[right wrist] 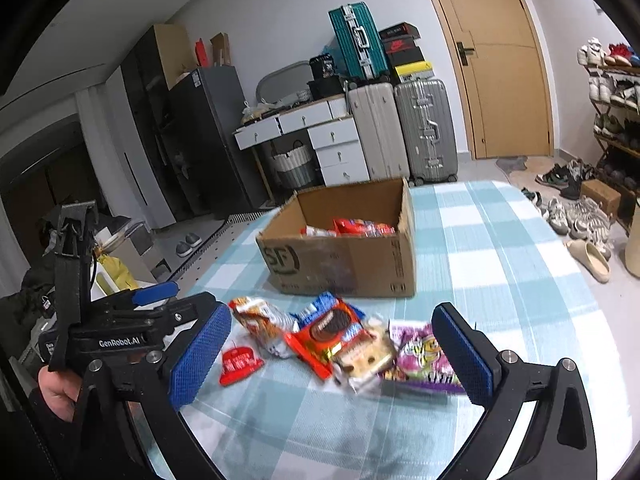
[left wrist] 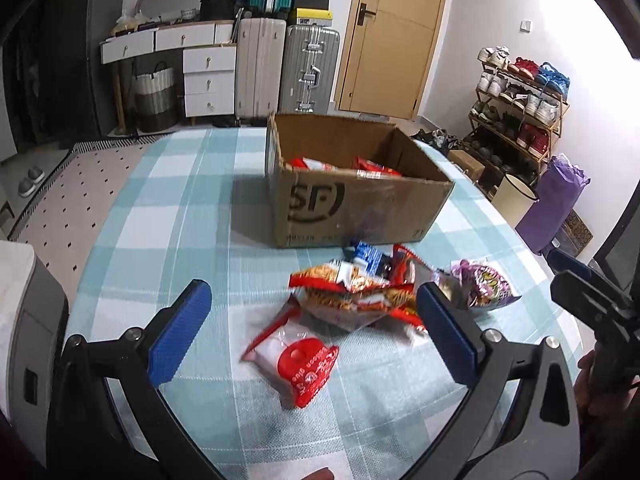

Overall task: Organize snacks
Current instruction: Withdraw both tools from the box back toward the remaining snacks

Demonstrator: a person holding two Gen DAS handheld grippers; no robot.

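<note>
Snack packets (right wrist: pixel 344 344) are lying jumbled on the checked tablecloth just before an open cardboard box (right wrist: pixel 340 264), which is already holding red packets (right wrist: pixel 360 227).

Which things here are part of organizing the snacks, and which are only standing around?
For the job: snack packets on the table, purple packet, cardboard box.

Not for the job: suitcases, shoe rack, white drawers.

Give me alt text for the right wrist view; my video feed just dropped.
The open right gripper hovers over a pile of snack packets on a blue-and-white checked tablecloth, holding nothing. Behind the pile stands an open cardboard box with red packets already inside. The left gripper, held in a hand, shows at the left edge.
</note>
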